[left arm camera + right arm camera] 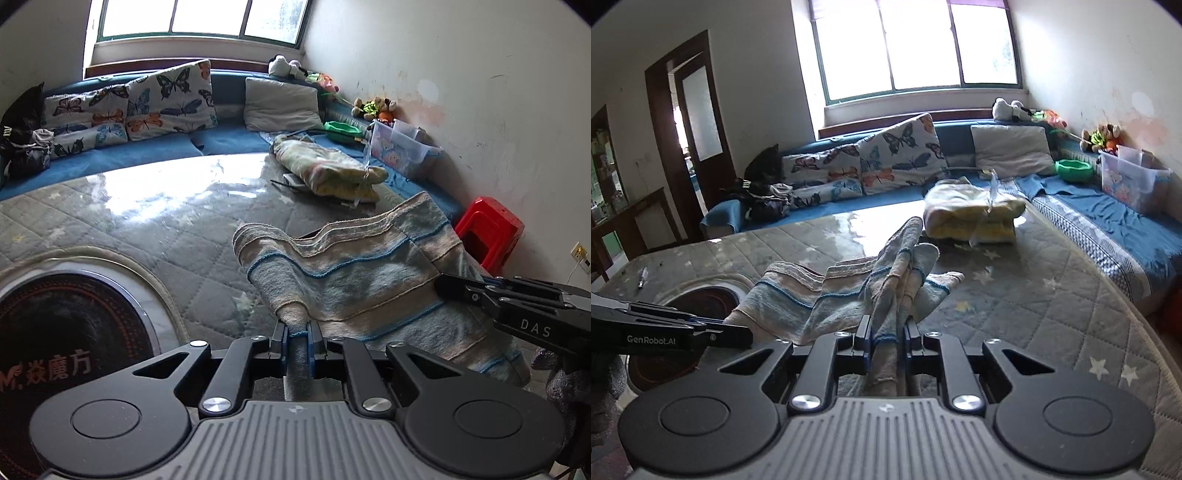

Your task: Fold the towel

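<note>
In the left wrist view, the left gripper [297, 334] is closed on a bunched corner of the striped towel [354, 269], which is held up above the quilted table cover [155, 229] and stretches to the right toward the right gripper [443, 284]; that one enters from the right edge and touches the towel, but its fingertips are hidden by the cloth here. Only this view shows the red stool [491, 229] by the wall and the writing on the round burner [66, 332] set into the table. A folded blanket [328, 170] lies further back on the table. On the blue sofa [147, 151] there is a clear plastic box [402, 147]; what is in it I cannot tell, and a green bowl [341, 131] is beside it. In the right wrist view, the right gripper [888, 338] is clamped on a gathered edge of the towel [849, 295], and the cloth stands up in folds in front of it. The left gripper [731, 334] comes from the left edge and meets the towel's other end. Only this view shows the doorway [694, 118] and a pen [642, 277] on the table. The plastic box [1134, 181] holds a smaller clear box, and the green bowl [1073, 170] looks empty.
</note>
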### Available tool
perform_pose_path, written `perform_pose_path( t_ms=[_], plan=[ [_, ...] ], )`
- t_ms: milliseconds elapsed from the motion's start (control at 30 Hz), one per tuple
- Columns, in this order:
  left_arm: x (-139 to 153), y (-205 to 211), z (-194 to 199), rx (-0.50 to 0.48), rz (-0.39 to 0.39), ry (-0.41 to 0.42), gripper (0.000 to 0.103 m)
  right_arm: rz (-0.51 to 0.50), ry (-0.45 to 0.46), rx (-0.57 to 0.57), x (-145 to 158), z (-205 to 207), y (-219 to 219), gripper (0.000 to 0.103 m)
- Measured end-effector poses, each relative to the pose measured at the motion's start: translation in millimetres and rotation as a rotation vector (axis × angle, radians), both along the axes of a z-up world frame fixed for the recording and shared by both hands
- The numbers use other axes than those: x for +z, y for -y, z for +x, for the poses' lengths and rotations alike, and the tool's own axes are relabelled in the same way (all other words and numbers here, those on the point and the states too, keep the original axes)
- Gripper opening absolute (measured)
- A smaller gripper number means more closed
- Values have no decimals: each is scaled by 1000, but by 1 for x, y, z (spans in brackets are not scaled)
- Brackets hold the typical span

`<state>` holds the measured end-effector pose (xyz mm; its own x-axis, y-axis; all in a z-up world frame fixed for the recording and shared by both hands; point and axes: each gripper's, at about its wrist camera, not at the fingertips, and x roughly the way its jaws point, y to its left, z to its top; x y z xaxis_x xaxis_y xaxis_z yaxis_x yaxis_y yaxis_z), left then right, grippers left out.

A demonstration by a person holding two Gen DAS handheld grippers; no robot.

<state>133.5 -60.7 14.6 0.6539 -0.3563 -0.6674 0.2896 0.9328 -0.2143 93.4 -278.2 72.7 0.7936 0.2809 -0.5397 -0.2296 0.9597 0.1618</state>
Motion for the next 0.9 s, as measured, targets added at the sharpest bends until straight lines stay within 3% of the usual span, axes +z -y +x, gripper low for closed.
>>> perform_pose_path(
  t_ms=[633,900],
  plan=[
    [-17,8,8,-7,44,-32,12,-26,-50,-29,-27,13,4,16],
    [-20,8,8,-7,62,-33,17,-38,-66,-51,-35,16,4,25]
  ],
)
